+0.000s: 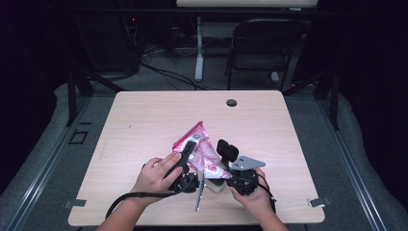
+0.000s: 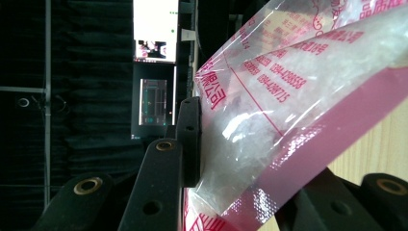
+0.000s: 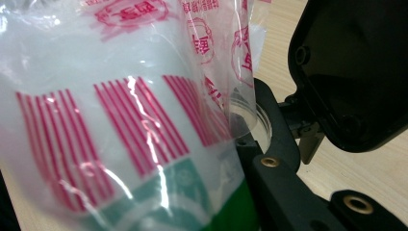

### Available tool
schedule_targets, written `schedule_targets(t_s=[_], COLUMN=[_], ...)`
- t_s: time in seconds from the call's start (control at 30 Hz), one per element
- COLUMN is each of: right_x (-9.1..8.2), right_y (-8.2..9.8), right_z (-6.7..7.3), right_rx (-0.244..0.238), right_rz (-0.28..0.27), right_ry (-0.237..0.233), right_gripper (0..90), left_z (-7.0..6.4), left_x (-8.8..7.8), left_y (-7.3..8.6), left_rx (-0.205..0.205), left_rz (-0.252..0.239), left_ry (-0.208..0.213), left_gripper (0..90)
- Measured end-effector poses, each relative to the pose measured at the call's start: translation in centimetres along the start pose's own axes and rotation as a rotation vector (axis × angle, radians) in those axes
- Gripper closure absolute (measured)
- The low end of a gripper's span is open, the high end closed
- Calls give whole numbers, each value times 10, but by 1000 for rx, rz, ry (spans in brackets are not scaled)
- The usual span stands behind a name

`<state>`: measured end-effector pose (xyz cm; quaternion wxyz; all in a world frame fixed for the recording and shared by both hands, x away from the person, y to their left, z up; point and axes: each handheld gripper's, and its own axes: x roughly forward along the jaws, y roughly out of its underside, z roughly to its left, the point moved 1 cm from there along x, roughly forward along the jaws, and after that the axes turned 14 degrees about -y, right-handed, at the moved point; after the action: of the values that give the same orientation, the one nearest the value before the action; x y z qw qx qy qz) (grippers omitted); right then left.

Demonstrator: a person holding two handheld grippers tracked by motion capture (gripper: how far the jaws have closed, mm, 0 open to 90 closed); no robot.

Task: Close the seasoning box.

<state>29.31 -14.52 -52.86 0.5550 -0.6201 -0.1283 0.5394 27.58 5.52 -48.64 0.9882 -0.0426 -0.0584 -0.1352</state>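
Note:
A clear plastic bag (image 1: 202,149) with pink-red print and a pink edge band is held up over the near middle of the wooden table (image 1: 144,120). My left gripper (image 1: 188,156) grips the bag from the left. In the left gripper view its left pad (image 2: 190,139) presses on the bag (image 2: 288,110), and the other jaw sits behind the film. My right gripper (image 1: 220,174) holds the bag's lower right corner. In the right gripper view the bag (image 3: 120,120) shows red stripes and a green patch and hides the left jaw. The right jaw lies against its edge.
A cable hole (image 1: 232,102) sits near the table's far edge. Behind the table stand a black chair (image 1: 262,48) and a white desk leg (image 1: 198,48). Dark curtains and a lit screen (image 2: 155,29) show in the left gripper view. A black casing (image 3: 351,72) looms at upper right.

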Motion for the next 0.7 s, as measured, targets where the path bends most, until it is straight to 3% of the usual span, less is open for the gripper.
schedule_targets(t_s=[0.2, 0.7], right_x=[0, -4], right_y=[0, -2], right_z=[2, 4], right_rx=[-10, -17], right_rz=[1, -4], right_ry=[4, 8], right_gripper=[900, 900], left_z=[-1, -3], left_x=[1, 4], left_y=[1, 5], left_rx=[21, 8], left_rz=[1, 18], left_ry=[-12, 10], left_gripper=[742, 746])
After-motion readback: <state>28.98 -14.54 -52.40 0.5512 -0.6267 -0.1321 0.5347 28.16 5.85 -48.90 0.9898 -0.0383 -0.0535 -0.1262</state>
